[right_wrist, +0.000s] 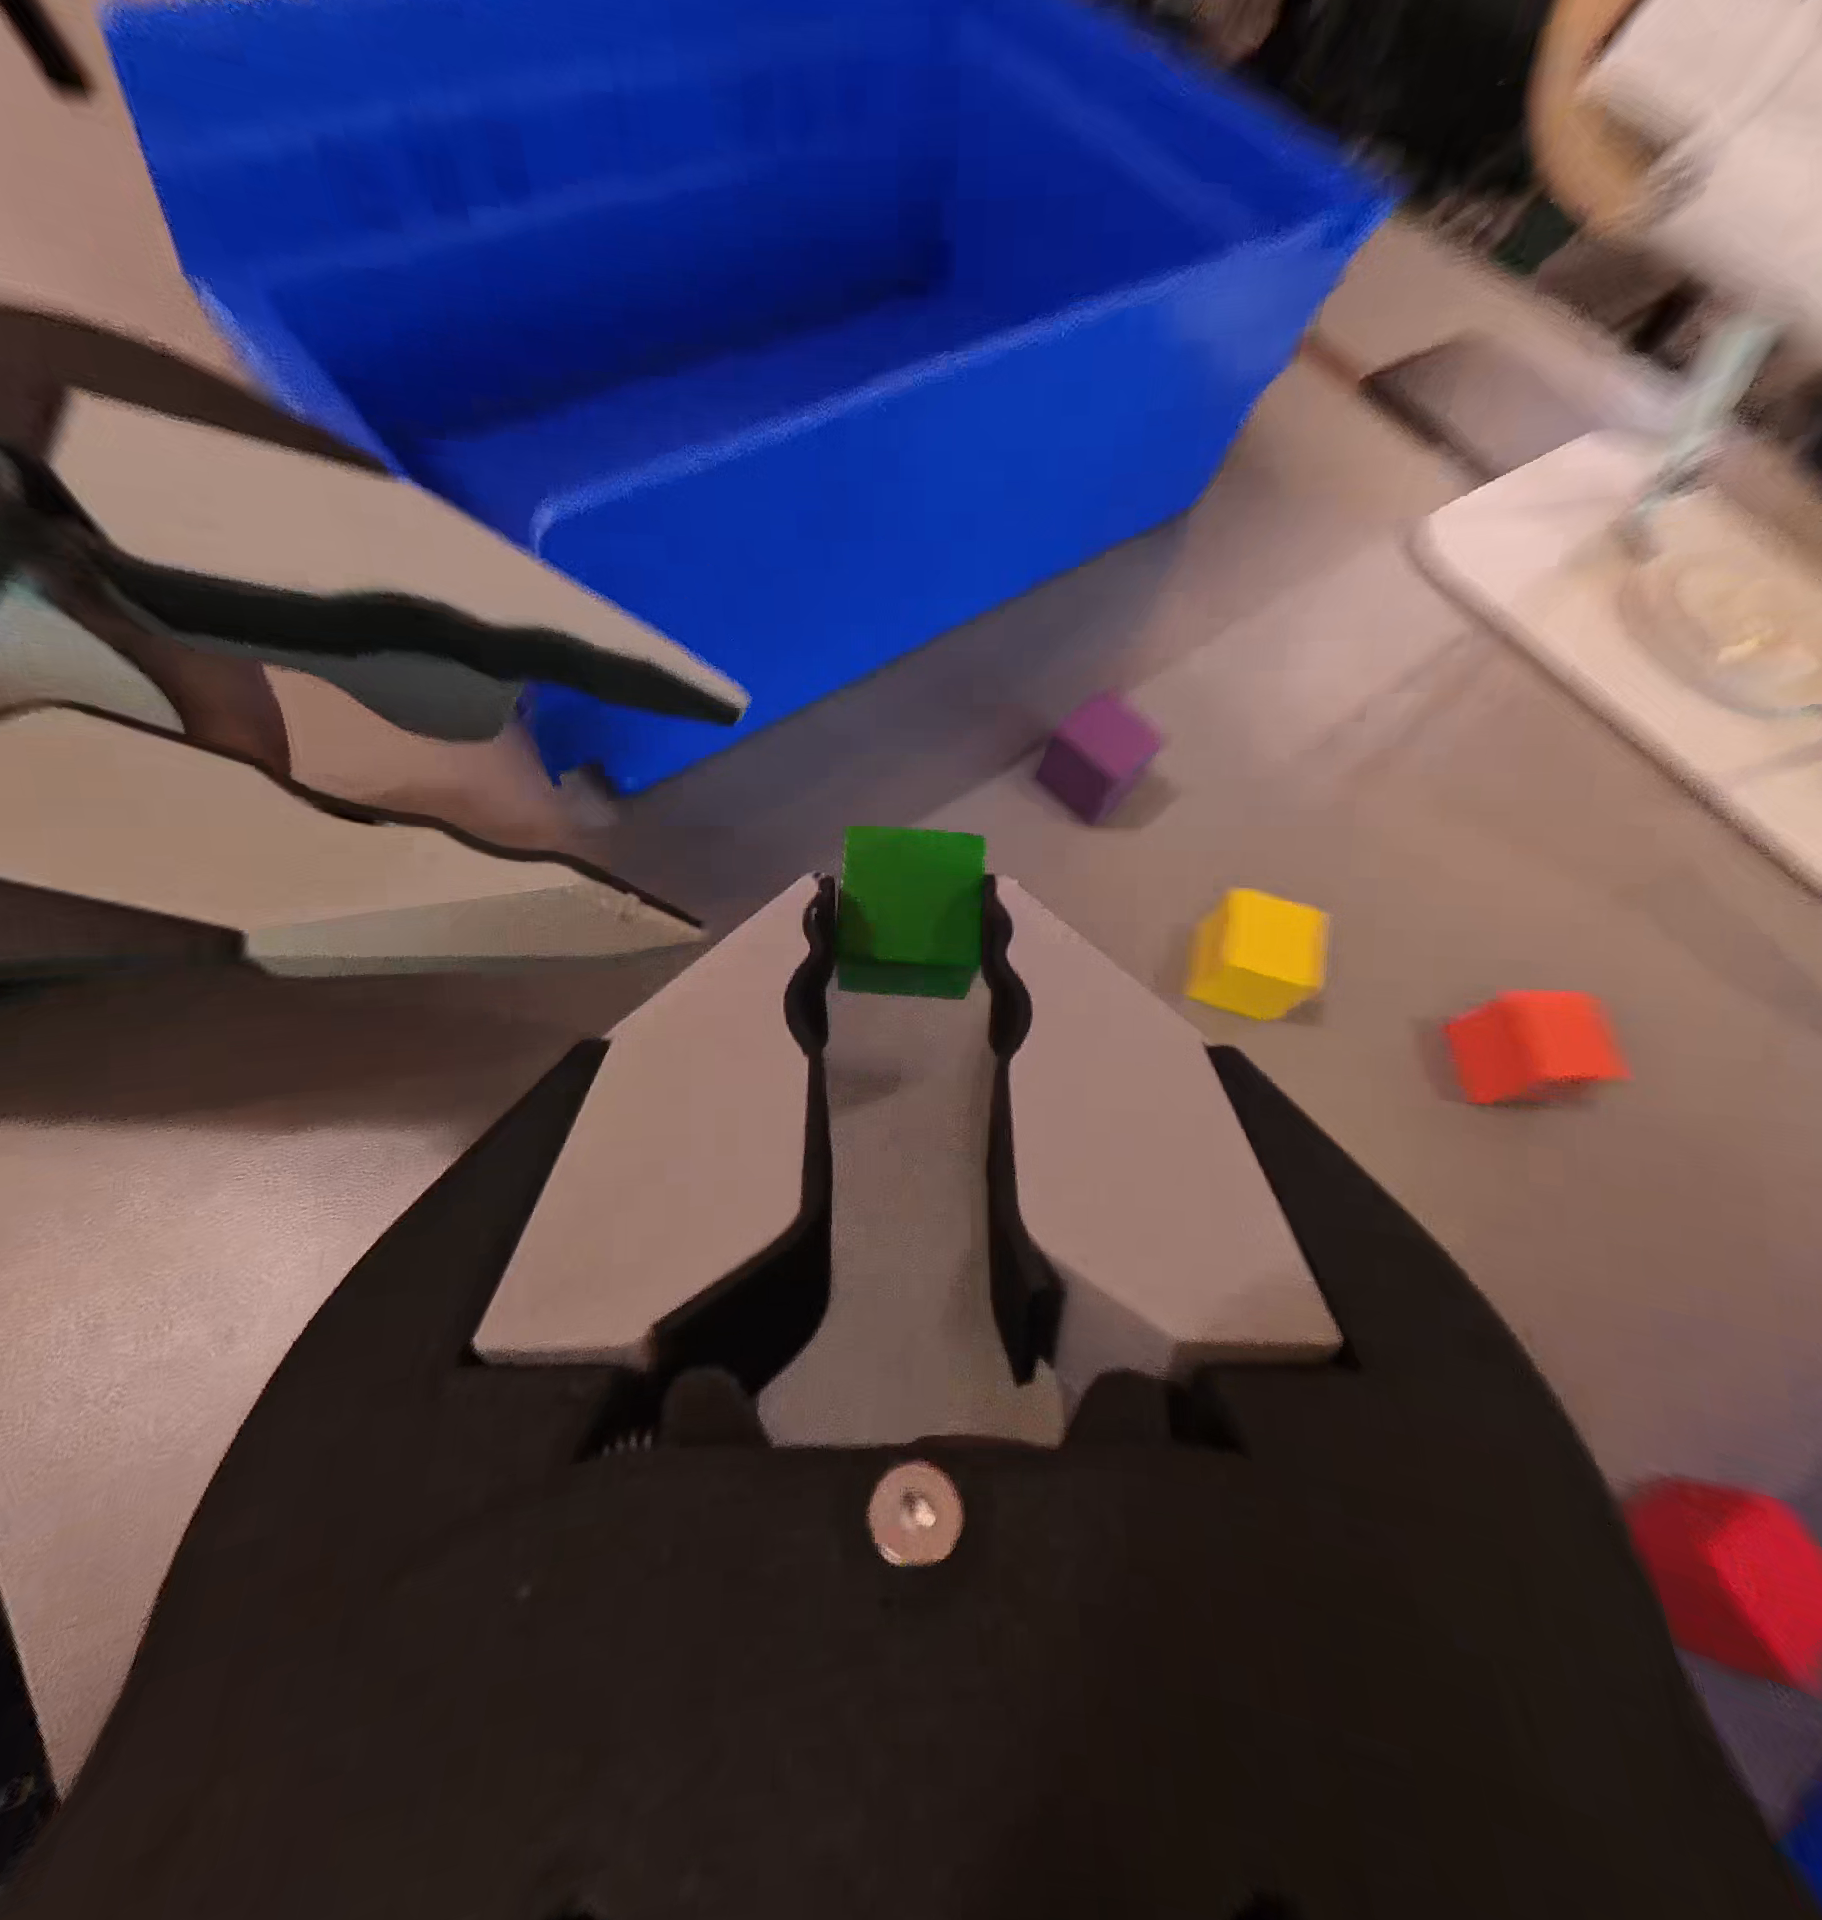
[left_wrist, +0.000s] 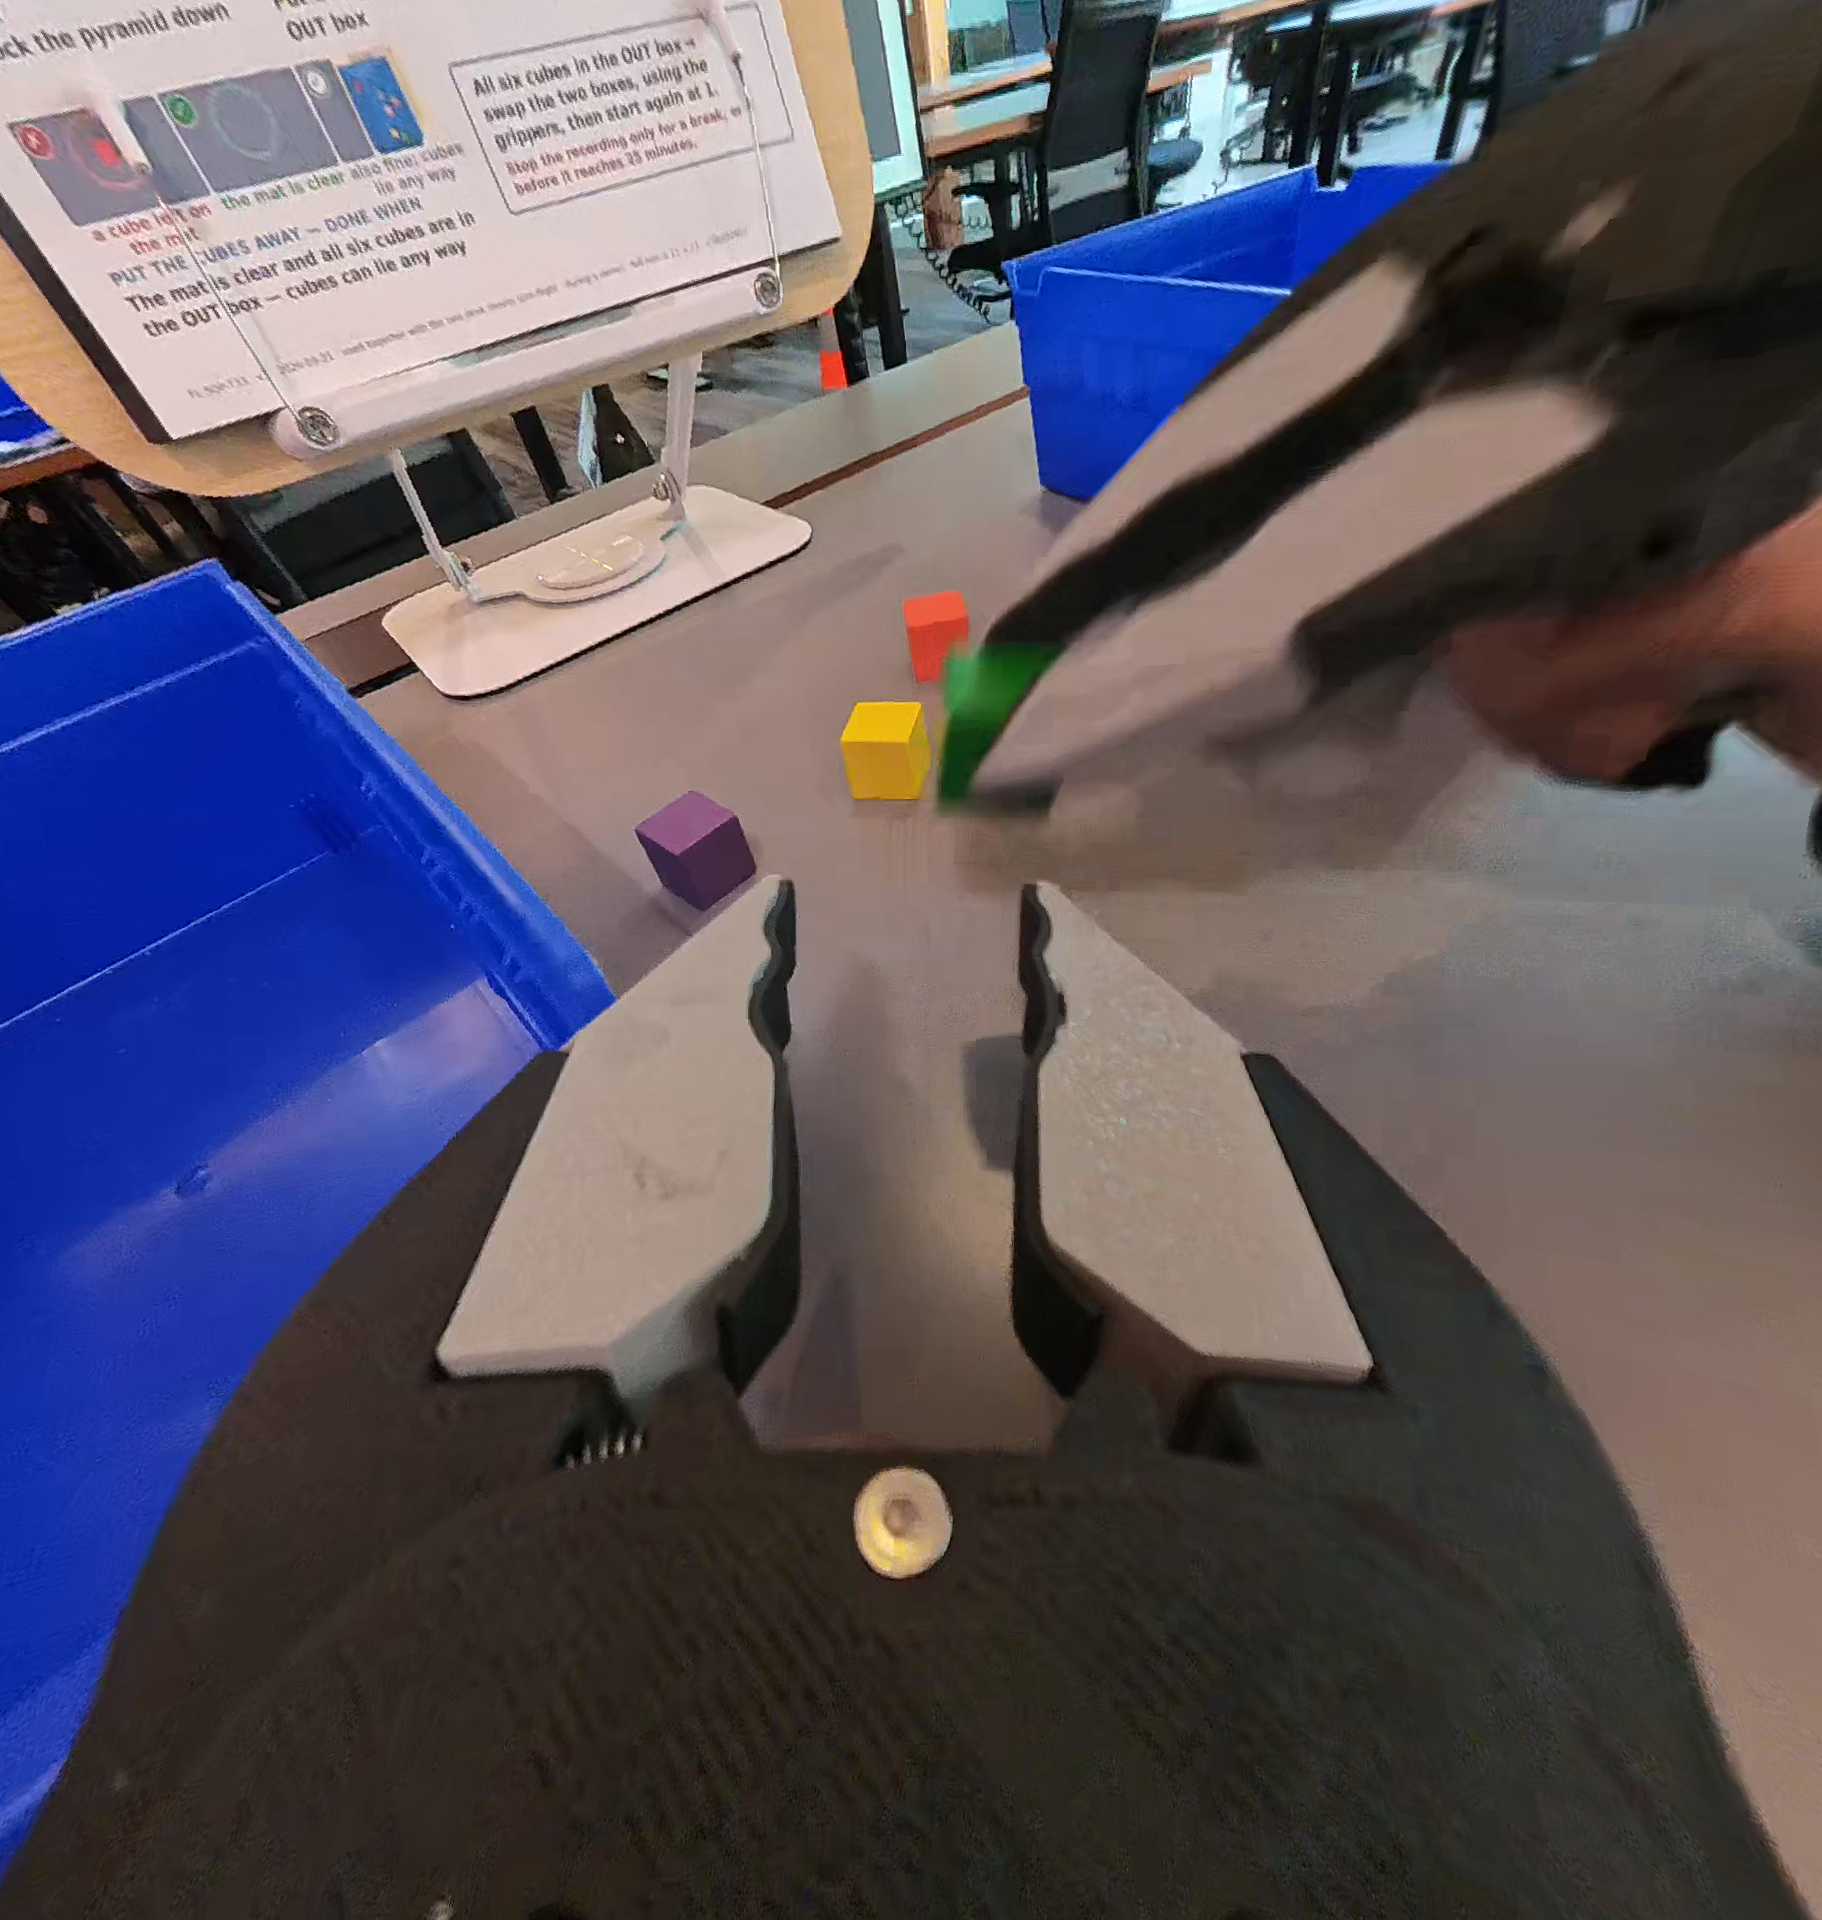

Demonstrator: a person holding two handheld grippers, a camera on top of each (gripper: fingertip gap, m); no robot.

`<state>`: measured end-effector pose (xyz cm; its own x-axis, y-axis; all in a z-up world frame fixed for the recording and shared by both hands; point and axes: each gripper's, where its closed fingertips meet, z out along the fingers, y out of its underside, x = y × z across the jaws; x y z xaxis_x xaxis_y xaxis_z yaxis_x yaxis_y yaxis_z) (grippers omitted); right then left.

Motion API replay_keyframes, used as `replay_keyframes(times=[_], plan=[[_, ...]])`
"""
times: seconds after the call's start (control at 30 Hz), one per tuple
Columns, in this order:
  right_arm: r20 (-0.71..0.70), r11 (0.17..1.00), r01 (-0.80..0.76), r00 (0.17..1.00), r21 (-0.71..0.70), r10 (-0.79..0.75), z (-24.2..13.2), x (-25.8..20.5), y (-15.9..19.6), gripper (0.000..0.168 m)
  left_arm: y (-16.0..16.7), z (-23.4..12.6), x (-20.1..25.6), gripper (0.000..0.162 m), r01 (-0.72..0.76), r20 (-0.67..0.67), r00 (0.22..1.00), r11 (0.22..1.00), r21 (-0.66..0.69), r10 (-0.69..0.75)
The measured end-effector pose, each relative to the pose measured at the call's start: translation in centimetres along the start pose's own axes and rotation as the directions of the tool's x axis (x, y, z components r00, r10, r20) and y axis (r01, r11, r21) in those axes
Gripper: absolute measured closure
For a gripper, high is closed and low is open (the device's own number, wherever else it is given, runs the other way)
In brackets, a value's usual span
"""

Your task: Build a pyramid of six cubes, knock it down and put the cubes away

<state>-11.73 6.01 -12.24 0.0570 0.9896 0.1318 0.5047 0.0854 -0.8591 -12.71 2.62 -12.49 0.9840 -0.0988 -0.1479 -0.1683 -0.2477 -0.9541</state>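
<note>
My right gripper (right_wrist: 905, 920) is shut on a green cube (right_wrist: 907, 909), just above the grey mat; it also shows blurred in the left wrist view (left_wrist: 1000, 727), with the green cube (left_wrist: 974, 717) at its tips. My left gripper (left_wrist: 907, 909) is open and empty, and it shows at the left of the right wrist view (right_wrist: 715, 810). A purple cube (left_wrist: 697, 847) (right_wrist: 1099, 756), a yellow cube (left_wrist: 884, 750) (right_wrist: 1258, 951) and an orange cube (left_wrist: 933, 629) (right_wrist: 1535, 1044) lie apart on the mat. A red cube (right_wrist: 1743, 1590) lies at the right edge.
A blue box (left_wrist: 211, 987) (right_wrist: 782, 364) stands to the left of my left gripper. A second blue box (left_wrist: 1125, 353) stands at the back right. A white stand with an instruction sheet (left_wrist: 595, 592) is at the back. A hand (left_wrist: 1717, 655) holds the right gripper. The grippers are tip to tip, or close to it.
</note>
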Motion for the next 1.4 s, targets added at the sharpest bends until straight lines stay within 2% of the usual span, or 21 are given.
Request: replay_keyframes(times=[0.03,0.17,0.3,0.4,0.47,0.53,0.63,0.77,0.83,0.93,1.03,1.13,1.27,1.4], plan=[[-0.047,0.999,0.004,0.999,0.042,-0.002,-1.8,1.2,-0.7,0.143,-0.2,-0.1,-0.1,0.12,0.003,0.004,1.0,1.0,0.009,-0.003],[-0.28,0.995,-0.019,0.959,0.094,0.044,-9.8,9.1,-0.8,0.143,-0.6,-0.3,-0.3,0.12,0.025,0.006,1.0,0.999,0.036,-0.026],[-0.51,0.994,-0.094,0.854,0.051,0.106,-17.3,18.0,2.2,0.143,-0.5,0.0,0.0,0.119,0.012,0.004,1.0,1.0,0.025,-0.012],[-0.533,0.972,-0.226,0.831,-0.057,0.162,-19.1,21.5,6.3,0.142,-0.2,0.4,0.3,0.119,-0.021,0.015,1.0,1.0,0.004,0.021],[-0.538,0.962,-0.26,0.824,-0.082,0.177,-19.5,22.6,7.8,0.122,-0.2,0.5,0.4,0.119,-0.035,0.021,0.999,0.999,-0.002,0.035],[-0.49,0.969,-0.235,0.856,-0.08,0.167,-19.0,21.8,7.4,0.12,-0.1,0.5,0.5,0.119,-0.037,0.02,0.999,0.999,-0.006,0.037],[-0.329,0.987,-0.14,0.938,-0.083,0.105,-16.4,17.7,4.7,0.125,0.0,0.6,0.4,0.119,-0.014,0.012,1.0,1.0,-0.009,0.014],[-0.062,0.96,0.033,0.997,-0.278,-0.052,-11.1,11.7,3.5,0.122,0.3,0.6,0.4,0.119,-0.008,0.002,1.0,1.0,-0.02,0.008],[-0.016,0.892,0.157,0.983,-0.423,-0.18,-8.9,11.2,4.3,0.126,0.4,0.7,0.6,0.119,-0.012,-0.007,1.0,1.0,-0.024,0.012],[0.065,0.727,0.255,0.958,-0.637,-0.278,-6.3,11.4,6.7,0.122,0.5,0.7,0.8,0.119,-0.013,-0.019,1.0,0.999,-0.03,0.013],[0.121,0.57,0.31,0.931,-0.761,-0.345,-4.8,12.5,8.9,0.123,0.5,0.7,0.9,0.119,-0.012,-0.027,1.0,1.0,-0.029,0.011],[0.107,0.436,0.3,0.904,-0.849,-0.414,-4.3,15.0,10.3,0.123,0.6,0.6,1.0,0.118,-0.008,-0.035,0.999,0.999,-0.031,0.007],[0.104,0.382,0.247,0.928,-0.891,-0.358,-4.1,15.7,11.1,0.122,0.5,0.6,1.2,0.118,-0.009,-0.049,0.999,1.0,-0.029,0.008],[0.103,0.288,0.195,0.946,-0.938,-0.306,-5.1,16.4,12.6,0.12,0.6,0.6,1.5,0.118,-0.013,-0.059,0.998,0.999,-0.03,0.011]])
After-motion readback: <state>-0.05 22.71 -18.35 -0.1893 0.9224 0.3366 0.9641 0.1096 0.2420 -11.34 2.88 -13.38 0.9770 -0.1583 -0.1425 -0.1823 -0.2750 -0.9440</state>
